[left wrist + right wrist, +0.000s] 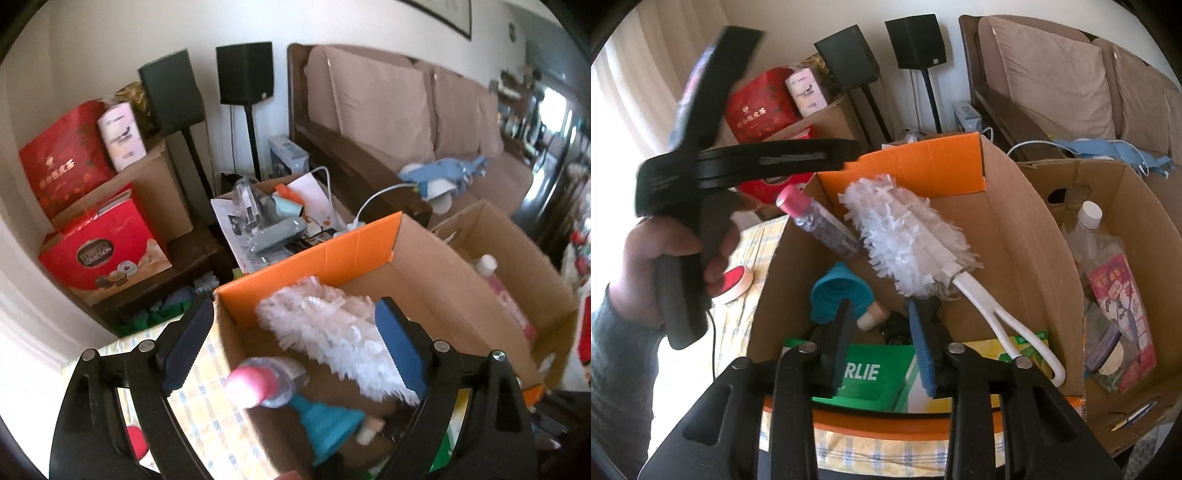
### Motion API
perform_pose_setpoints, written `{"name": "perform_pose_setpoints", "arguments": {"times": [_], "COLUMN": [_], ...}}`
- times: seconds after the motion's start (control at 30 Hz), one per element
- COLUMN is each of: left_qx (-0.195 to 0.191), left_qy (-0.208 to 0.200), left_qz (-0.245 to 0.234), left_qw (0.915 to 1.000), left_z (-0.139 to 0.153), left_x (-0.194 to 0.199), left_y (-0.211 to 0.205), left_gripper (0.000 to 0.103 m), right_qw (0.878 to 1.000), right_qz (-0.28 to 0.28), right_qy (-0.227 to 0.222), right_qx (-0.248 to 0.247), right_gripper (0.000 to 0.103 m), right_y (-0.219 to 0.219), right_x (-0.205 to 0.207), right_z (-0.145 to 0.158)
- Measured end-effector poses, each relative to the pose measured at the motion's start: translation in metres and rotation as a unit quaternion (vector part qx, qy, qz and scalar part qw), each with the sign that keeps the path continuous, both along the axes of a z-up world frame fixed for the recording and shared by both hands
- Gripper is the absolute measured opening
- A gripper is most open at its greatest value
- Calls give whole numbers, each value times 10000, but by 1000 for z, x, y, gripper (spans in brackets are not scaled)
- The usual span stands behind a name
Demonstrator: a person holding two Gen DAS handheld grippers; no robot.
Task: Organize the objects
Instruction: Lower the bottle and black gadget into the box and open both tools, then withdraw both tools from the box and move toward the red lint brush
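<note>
1. Box (1015, 206): open cardboard, orange inner flaps, standing on a checked cloth (753, 240). It holds items 2 to 5.
2. Duster (908, 236): white fluffy head leaning on the box's far wall, white looped handle running down toward the near right corner. In the left wrist view the head (332, 328) lies between the spread fingers.
3. Bottle (820, 221): clear, pink cap, tilted with the cap up over the box's left wall, just beside the duster head.
4. Funnel (838, 291): teal, on the box floor below the bottle, a small cream stopper-like piece touching its lower end.
5. Packet (871, 373): green and white, lettered "RLIE", flat at the near end of the box, under the duster handle.
6. Left gripper (295, 343): jaws spread wide, holding nothing, straddling the box's left wall above the bottle and duster. In the right wrist view it shows blurred at upper left, held by a hand (665, 254).
7. Right gripper (882, 354): jaws partly apart, nothing between them, poised over the near end of the box above the packet.
8. Second box (1137, 206): to the right, touching the first; holds a white-capped bottle (1086, 229) and a pink printed pack (1123, 314).
9. Red-topped round tin (737, 282): on the cloth, left of the box.
10. Behind: sofa (424, 110), two speakers (243, 74) on stands, red gift boxes (103, 251).
</note>
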State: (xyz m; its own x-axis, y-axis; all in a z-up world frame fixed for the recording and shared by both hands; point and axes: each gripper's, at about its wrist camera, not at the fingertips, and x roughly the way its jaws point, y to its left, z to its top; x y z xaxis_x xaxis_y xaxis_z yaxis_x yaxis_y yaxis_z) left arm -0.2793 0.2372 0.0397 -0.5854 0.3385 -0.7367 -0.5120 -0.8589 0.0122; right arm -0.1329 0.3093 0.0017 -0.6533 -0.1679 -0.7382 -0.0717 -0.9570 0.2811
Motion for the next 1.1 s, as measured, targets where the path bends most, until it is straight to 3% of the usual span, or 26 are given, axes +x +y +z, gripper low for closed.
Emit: {"name": "perform_pose_setpoints", "arguments": {"times": [0.07,0.47,0.67,1.1], "left_qx": [158,715,750,637], "left_qy": [-22,25,21,62], "left_qz": [68,672,1041,1702], "left_qw": [9998,9952,9917,9833], "left_z": [7,27,23,11], "left_x": [8,58,76,114], "left_y": [-16,-120,-170,-262], "left_gripper": [96,102,102,103], "right_qw": [10000,9994,9990,9966], "right_qz": [35,247,337,731], "right_qy": [20,177,228,230], "right_qx": [39,145,175,316], "right_gripper": [39,57,84,88], "right_y": [-5,-31,-50,-110], "right_x": [-1,4,-1,-19], "right_z": [3,24,31,40]}}
